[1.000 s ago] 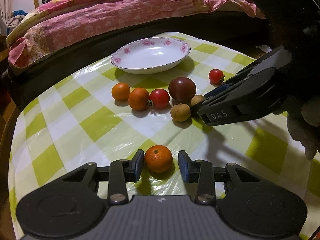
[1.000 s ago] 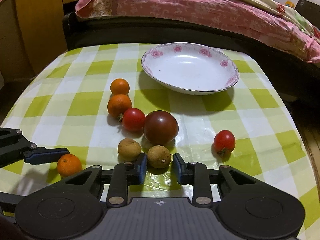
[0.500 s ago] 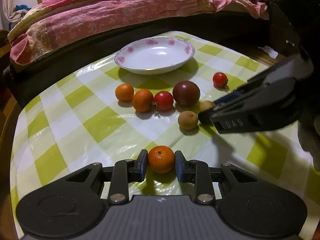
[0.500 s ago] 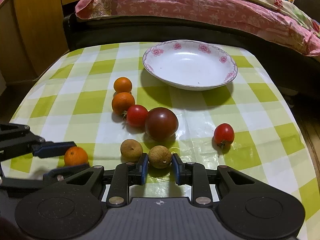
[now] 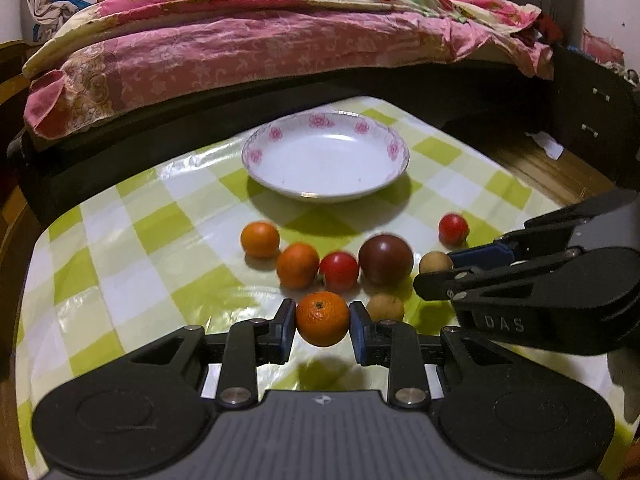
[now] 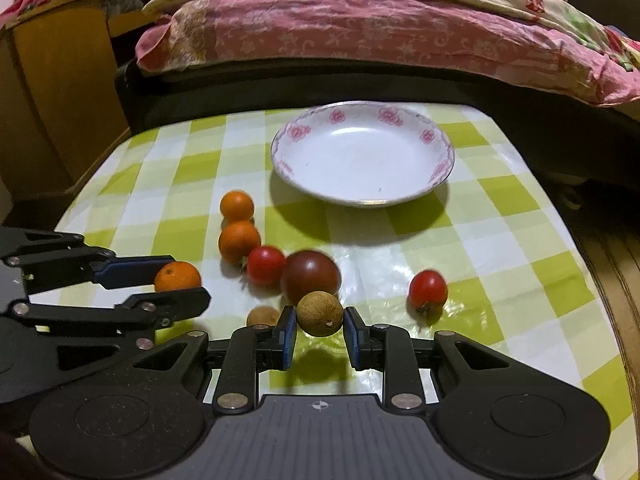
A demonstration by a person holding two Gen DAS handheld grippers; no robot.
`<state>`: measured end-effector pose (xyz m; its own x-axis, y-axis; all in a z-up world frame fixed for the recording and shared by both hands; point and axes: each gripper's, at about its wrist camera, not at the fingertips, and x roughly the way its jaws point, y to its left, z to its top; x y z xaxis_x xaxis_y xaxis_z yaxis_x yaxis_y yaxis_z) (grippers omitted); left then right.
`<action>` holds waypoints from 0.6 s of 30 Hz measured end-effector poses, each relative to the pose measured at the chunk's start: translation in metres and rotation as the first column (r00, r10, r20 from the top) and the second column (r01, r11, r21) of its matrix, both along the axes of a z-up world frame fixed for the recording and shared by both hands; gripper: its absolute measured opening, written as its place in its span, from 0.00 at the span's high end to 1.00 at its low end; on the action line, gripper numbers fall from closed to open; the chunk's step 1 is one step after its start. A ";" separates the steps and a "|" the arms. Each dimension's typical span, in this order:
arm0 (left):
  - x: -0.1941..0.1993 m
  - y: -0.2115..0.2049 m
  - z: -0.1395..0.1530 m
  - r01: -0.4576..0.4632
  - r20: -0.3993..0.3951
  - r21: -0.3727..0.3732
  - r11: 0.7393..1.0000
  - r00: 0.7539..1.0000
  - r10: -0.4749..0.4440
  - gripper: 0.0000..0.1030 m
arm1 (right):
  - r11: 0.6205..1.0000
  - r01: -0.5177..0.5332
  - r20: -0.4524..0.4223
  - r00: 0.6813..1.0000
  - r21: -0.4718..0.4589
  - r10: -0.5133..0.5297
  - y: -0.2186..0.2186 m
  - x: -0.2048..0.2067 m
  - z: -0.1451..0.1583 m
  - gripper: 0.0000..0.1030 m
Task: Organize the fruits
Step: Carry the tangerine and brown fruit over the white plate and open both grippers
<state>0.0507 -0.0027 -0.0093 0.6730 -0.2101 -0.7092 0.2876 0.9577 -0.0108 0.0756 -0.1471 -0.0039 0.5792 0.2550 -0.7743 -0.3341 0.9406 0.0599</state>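
My left gripper (image 5: 322, 327) is shut on a small orange (image 5: 322, 318) and holds it above the checked tablecloth, its shadow below. My right gripper (image 6: 320, 330) is shut on a brown longan (image 6: 320, 313), also lifted. In the left wrist view the right gripper (image 5: 436, 276) reaches in from the right with that longan (image 5: 435, 262). A second longan (image 5: 385, 308) lies on the cloth. Behind it sit two oranges (image 5: 260, 239) (image 5: 297, 265), a red tomato (image 5: 339, 271), a dark purple tomato (image 5: 385, 259) and a lone red tomato (image 5: 453, 229). The white flowered bowl (image 5: 256, 157) stands empty at the far side.
A bed with a pink quilt (image 5: 240, 48) runs behind the table. A wooden cabinet (image 6: 60, 92) stands at the left in the right wrist view. The table edge (image 6: 600, 280) drops off to the wooden floor at the right.
Both grippers closed on their fruit and lifted them: the left took the orange, the right took the longan. Both have risen off the cloth and moved toward the bowl.
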 end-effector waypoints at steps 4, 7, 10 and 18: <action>0.012 -0.007 0.009 0.012 0.011 -0.017 1.000 1.000 -0.012 0.65 | 1.000 0.008 0.013 1.000 0.014 -0.008 -0.002 0.011 0.011 0.79; 0.025 -0.011 0.016 0.018 0.028 -0.013 1.000 0.999 -0.018 0.66 | 1.000 0.014 0.027 1.000 0.011 -0.014 -0.003 0.024 0.017 0.79; 0.041 -0.013 0.021 0.020 0.035 -0.014 1.000 0.999 -0.020 0.66 | 1.000 0.021 0.035 0.999 0.009 -0.021 -0.005 0.040 0.020 0.79; 0.094 -0.018 0.026 0.023 0.045 0.001 1.000 0.999 -0.023 0.66 | 0.998 0.054 0.059 0.997 0.011 -0.054 -0.009 0.085 0.021 0.79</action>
<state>0.1445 -0.0209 0.0163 0.6992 -0.2258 -0.6783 0.3096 0.9509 0.0027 0.1604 -0.1562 0.0174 0.6370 0.2295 -0.7359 -0.2859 0.9569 0.0509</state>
